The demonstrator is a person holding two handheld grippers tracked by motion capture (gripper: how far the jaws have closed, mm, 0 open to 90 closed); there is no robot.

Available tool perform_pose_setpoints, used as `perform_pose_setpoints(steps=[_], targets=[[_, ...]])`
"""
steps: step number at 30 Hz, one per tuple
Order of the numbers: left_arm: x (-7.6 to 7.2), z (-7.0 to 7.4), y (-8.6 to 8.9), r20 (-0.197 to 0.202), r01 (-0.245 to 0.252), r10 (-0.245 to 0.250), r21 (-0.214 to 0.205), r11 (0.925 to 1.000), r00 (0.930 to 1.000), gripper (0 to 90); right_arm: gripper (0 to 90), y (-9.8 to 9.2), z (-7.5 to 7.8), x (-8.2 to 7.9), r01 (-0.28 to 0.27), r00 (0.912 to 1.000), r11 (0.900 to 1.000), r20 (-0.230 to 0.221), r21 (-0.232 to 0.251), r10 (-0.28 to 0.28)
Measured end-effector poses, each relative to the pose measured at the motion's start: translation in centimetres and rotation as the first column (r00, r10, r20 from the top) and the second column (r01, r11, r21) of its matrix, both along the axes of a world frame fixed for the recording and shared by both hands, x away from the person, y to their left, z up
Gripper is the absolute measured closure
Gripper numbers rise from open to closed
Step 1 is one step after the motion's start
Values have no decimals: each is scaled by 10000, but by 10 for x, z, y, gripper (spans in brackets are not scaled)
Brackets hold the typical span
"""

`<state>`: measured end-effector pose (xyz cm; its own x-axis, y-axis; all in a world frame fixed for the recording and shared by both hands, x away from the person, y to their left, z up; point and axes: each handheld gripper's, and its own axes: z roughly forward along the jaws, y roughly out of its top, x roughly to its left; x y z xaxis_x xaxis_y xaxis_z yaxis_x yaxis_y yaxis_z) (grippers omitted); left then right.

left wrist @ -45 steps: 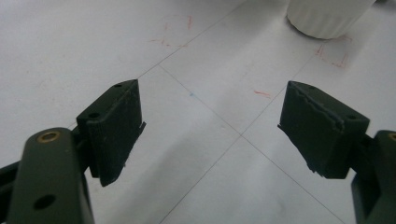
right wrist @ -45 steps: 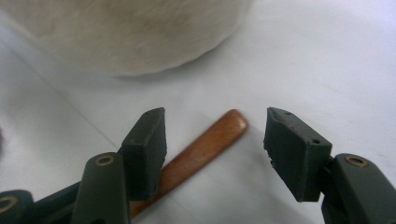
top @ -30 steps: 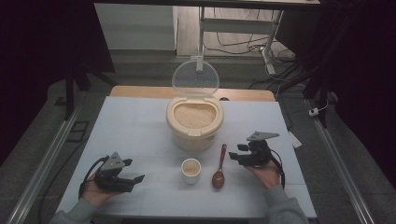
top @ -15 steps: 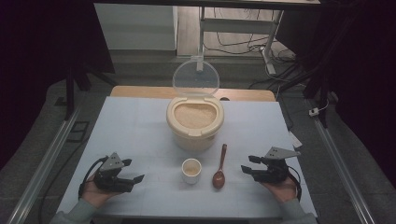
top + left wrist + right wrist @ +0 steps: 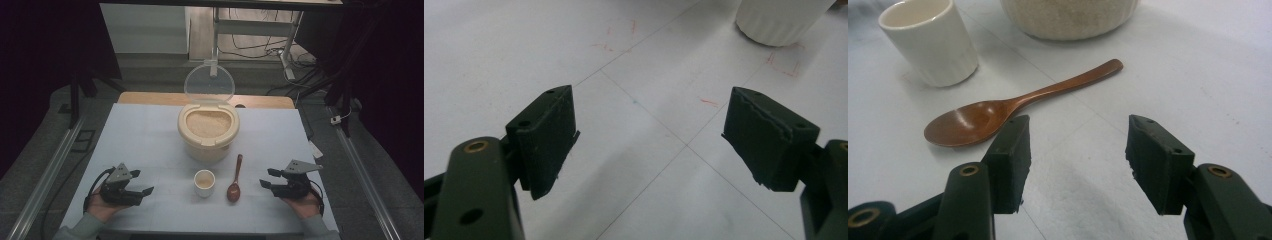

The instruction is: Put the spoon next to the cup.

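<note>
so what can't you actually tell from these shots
- Cup: its top is cut off by the frame edge in the left gripper view; in the high view it is too small to tell what it holds.
- Container: how deep the grains go is hidden by its own wall; its rim is cut off in the right gripper view.
- Spoon: part of the bowl's edge sits behind the right gripper.

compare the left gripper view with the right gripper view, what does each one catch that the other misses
Left gripper view alone: faint red pen marks on the white tabletop and the left tool, jaws wide apart and empty.

Right gripper view alone: a brown wooden spoon lying flat, the ribbed base of a cream rice container, and the right tool, also open and empty.

Both: the white tabletop and the small white ribbed cup.
</note>
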<state>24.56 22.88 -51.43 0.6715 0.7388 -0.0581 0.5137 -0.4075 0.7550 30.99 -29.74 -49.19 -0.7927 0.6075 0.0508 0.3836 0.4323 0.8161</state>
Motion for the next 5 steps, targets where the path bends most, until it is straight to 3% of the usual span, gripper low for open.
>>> perform_pose_setpoints(steps=[5], targets=[[0, 0, 0, 10, 0, 0, 13, 10000, 10000, 207, 432, -3, 1, -1, 24, 10000, 10000, 90, 54, -24]])
